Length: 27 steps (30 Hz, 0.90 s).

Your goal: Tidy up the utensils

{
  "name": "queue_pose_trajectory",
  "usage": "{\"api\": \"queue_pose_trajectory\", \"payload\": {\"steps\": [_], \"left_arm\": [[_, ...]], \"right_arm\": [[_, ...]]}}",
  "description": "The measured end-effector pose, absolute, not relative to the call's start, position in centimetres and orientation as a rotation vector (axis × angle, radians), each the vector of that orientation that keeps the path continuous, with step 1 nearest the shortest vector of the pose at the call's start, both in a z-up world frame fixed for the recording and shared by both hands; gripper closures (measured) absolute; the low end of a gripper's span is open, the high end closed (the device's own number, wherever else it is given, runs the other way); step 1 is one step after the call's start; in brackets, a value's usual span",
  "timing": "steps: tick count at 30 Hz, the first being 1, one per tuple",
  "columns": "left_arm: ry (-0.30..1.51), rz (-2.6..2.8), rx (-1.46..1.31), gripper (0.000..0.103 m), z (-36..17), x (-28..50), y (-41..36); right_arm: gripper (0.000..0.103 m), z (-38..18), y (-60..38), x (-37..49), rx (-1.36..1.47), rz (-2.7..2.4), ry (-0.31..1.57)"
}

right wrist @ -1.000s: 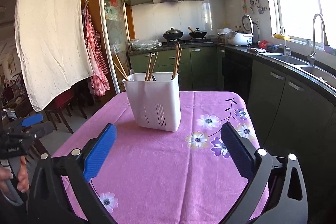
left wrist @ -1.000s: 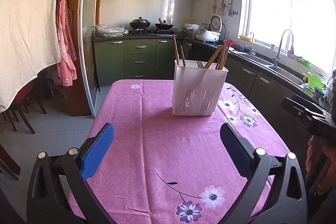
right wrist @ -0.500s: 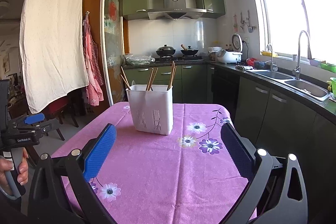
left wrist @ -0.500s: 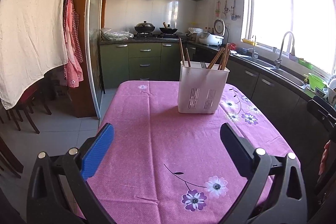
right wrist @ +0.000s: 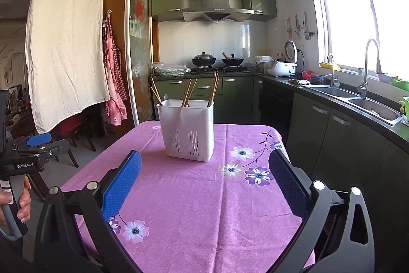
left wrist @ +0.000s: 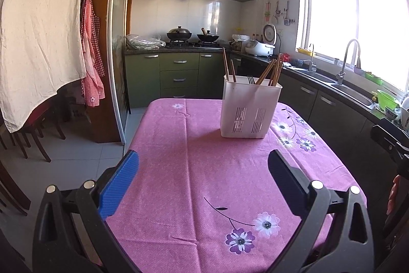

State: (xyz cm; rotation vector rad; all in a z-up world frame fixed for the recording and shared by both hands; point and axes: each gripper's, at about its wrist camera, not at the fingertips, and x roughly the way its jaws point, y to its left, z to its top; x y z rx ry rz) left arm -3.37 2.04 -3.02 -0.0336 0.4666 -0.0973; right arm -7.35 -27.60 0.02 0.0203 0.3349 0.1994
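Both grippers, left (left wrist: 202,177) and right (right wrist: 203,179), backed off from utensil holder (left wrist: 249,110) near bench's far edge, fingers released, empty; sorting apparently finished.

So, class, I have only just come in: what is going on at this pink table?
A person holds a two-finger gripper in each hand over the pink tablecloth. The left gripper and the right gripper both have their jaws wide apart and hold nothing. The white utensil holder stands upright on the table ahead of them, with chopsticks and a fork already standing in it.
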Motion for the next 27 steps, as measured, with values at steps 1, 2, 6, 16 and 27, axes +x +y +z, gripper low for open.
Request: {"api": "queue_pose_trajectory", "payload": {"steps": [1, 2, 6, 16, 27], "left_arm": [[0.466, -0.097, -0.034, 0.007, -3.02, -3.40, 2.05], [0.466, -0.098, -0.034, 0.007, -3.01, -3.42, 2.07], [0.468, -0.098, -0.034, 0.007, -3.00, -3.45, 2.06], [0.470, -0.099, -0.039, 0.007, -3.11, -3.38, 2.17], [0.471, -0.102, -0.042, 0.007, -3.19, -3.43, 2.08]], "right_arm": [[0.005, 0.02, -27.60, -7.35, 0.021, 0.201, 0.335], [0.005, 0.09, -27.57, -7.35, 0.021, 0.202, 0.336], [0.005, 0.14, -27.52, -7.18, 0.020, 0.207, 0.339], [0.005, 0.17, -27.27, -6.85, 0.016, 0.217, 0.349], [0.005, 0.11, -27.23, -6.72, 0.023, 0.228, 0.357]]}}
